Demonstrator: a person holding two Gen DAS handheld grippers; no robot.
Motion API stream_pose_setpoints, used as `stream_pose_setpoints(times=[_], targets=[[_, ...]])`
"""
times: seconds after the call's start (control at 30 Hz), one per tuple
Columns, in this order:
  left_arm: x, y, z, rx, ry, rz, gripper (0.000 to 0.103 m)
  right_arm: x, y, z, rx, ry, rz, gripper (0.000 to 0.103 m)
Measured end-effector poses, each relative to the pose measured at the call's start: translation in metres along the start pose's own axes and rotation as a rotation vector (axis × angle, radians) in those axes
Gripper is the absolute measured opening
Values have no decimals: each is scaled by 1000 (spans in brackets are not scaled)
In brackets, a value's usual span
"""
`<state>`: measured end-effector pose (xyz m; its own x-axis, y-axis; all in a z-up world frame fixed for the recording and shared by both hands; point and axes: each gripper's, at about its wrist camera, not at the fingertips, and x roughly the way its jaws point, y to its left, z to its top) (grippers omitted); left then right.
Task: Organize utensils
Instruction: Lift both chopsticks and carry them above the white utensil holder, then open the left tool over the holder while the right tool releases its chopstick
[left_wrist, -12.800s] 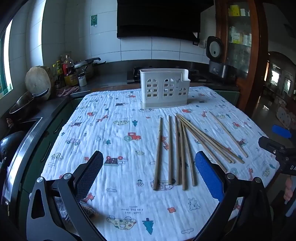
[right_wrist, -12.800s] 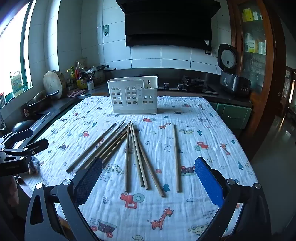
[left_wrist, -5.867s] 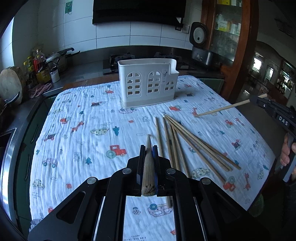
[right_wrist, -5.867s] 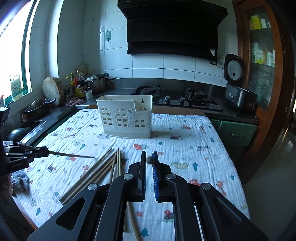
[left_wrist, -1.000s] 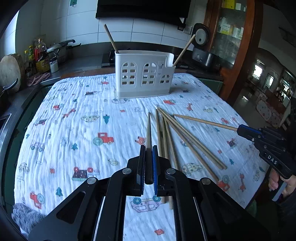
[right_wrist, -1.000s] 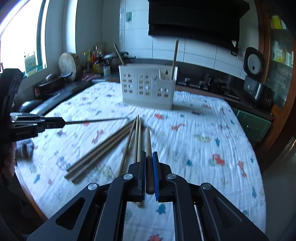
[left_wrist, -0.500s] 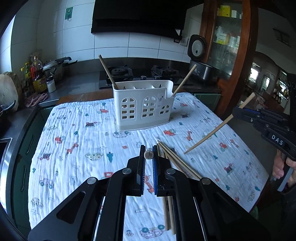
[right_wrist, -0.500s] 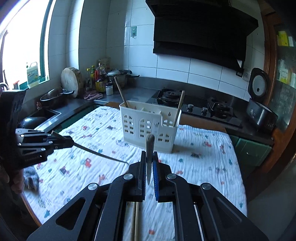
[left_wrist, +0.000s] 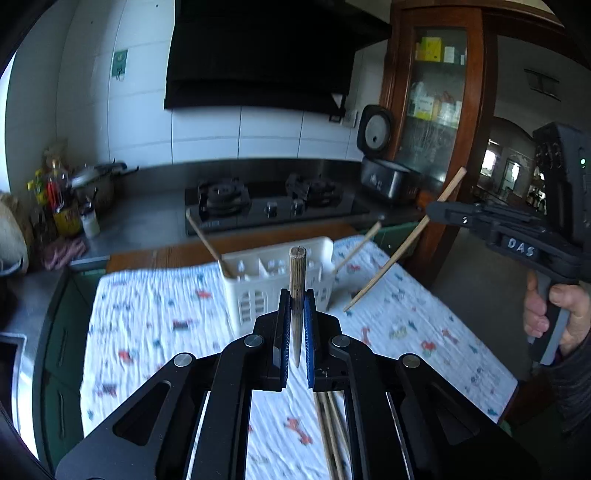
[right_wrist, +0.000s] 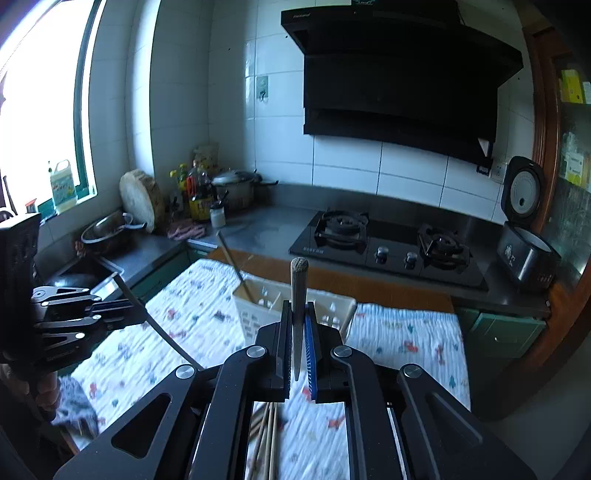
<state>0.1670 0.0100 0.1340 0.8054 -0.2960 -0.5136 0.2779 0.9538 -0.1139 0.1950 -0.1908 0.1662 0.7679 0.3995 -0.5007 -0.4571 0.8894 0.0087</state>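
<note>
Over a kitchen table spread with a printed cloth (left_wrist: 155, 317), the left gripper (left_wrist: 294, 325) clamps a wooden chopstick (left_wrist: 296, 295) between its blue pads (left_wrist: 283, 332), the stick standing nearly upright with its blunt end on top and its thin tip down between the jaws. The right gripper (right_wrist: 297, 332) grips a second chopstick (right_wrist: 298, 295) the same way, jaws closed on it. Seen from the left wrist view, that second stick slants down toward the cloth just right of the white slotted holder (left_wrist: 273, 284), its tip hanging above the fabric.

The holder stands near the far edge of the table, in front of the gas stove (left_wrist: 273, 206). Two chopsticks already lean out of it, one at the left end (left_wrist: 207, 240) and one at the right end (left_wrist: 356, 245); their lower parts are hidden by the holder's walls, and which compartment each sits in cannot be made out. In the right wrist view the gripper body covers most of the holder's front and right end.

More loose chopsticks (left_wrist: 330, 432) lie on the cloth, glimpsed only through the gap in the left gripper's frame, so their number is unclear. The cloth and holder are blurred in both views. A rice cooker (right_wrist: 524, 243) sits open on the counter at right.
</note>
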Motion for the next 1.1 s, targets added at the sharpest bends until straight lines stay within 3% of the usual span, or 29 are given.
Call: stream_pose_setpoints(times=[0.23,0.47,0.73,1.1], targets=[[3,6,61,36,-86,57,6,21,-11,40,13,-30,-49,7],[36,34,87,-16,-82,89,6,57,-25,50,25,-9,-78,7],[83,56,78,-62,-7,88,6,103,-37,32,44,65,-66,7],[127,79,55,-111,102,90,6,131,-36,12,30,130,-71,7]])
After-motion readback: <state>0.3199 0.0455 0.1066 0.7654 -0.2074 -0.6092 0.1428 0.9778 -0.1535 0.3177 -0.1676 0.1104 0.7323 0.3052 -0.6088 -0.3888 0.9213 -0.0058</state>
